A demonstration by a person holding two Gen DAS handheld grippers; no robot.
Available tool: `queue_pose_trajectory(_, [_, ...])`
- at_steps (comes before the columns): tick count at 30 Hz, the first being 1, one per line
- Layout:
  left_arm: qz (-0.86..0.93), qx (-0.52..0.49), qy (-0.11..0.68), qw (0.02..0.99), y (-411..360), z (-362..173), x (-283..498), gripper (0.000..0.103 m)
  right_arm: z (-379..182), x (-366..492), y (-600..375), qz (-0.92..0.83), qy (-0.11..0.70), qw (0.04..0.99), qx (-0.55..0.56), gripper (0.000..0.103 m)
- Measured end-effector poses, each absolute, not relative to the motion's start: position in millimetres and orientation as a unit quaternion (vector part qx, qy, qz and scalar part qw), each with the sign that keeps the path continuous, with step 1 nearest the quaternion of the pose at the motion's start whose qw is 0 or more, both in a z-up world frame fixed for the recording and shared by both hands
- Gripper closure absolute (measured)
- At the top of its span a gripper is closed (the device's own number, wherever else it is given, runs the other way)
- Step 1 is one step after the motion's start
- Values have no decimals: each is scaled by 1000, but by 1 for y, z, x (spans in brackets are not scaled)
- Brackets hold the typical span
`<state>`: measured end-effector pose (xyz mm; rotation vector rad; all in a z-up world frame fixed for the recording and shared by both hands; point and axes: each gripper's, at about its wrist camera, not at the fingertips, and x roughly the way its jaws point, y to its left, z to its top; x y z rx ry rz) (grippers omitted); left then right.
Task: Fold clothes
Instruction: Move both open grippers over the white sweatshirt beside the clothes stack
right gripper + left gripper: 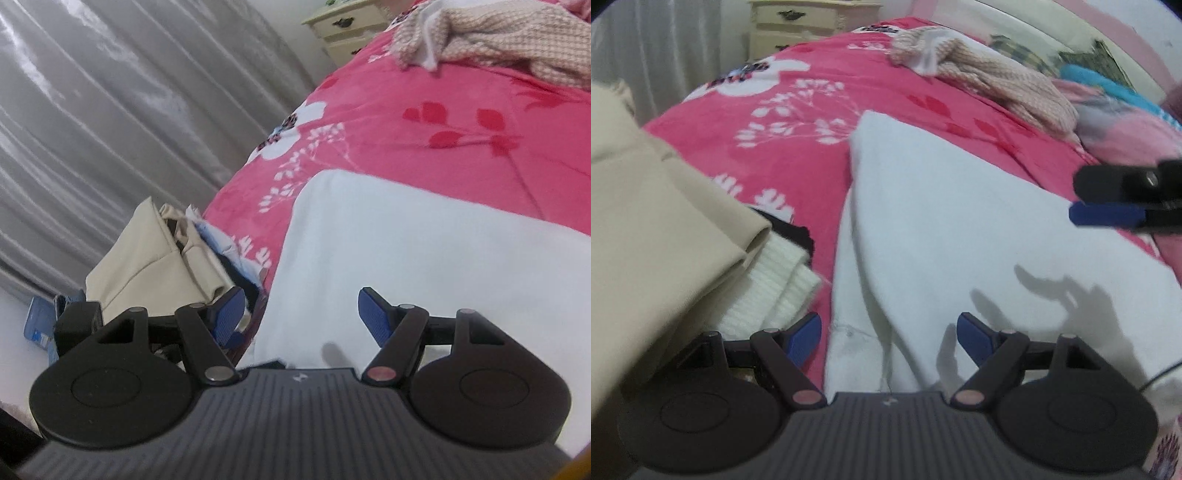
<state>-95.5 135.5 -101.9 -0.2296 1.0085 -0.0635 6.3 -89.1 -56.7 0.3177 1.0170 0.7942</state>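
A white garment [960,229] lies folded on the pink floral bedspread [783,110]; it also shows in the right wrist view [424,266]. My left gripper [888,338] is open just above the garment's near edge, holding nothing. My right gripper [301,314] is open over the garment's left edge, empty. The right gripper's fingers [1108,214] show at the right edge of the left wrist view, above the garment.
A stack of folded clothes, beige [657,229] over cream knit [775,280], sits to the left, also in the right wrist view [147,266]. A beige knit sweater [990,81] and a heap of clothes [1126,122] lie farther back. A cream nightstand [798,26] and grey curtain [110,129] stand beyond the bed.
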Motion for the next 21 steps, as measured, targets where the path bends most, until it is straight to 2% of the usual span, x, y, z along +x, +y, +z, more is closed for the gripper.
queue_pose_trajectory(9, [-46, -109, 476, 872, 130, -104, -99, 24, -59, 22, -69, 383, 462, 787, 140, 35])
queue_pose_trajectory(14, [-24, -68, 478, 875, 120, -119, -94, 23, -63, 27, -56, 385, 466, 785, 135, 35])
queue_pose_trajectory(15, [-21, -66, 474, 878, 117, -120, -95, 24, -64, 29, -51, 383, 468, 785, 130, 35])
queue_pose_trajectory(17, [-15, -88, 468, 879, 118, -121, -99, 35, -66, 32, -40, 376, 475, 787, 117, 35])
queue_pose_trajectory(21, [5, -128, 462, 878, 123, -120, -100, 41, -72, 41, -16, 360, 493, 786, 92, 36])
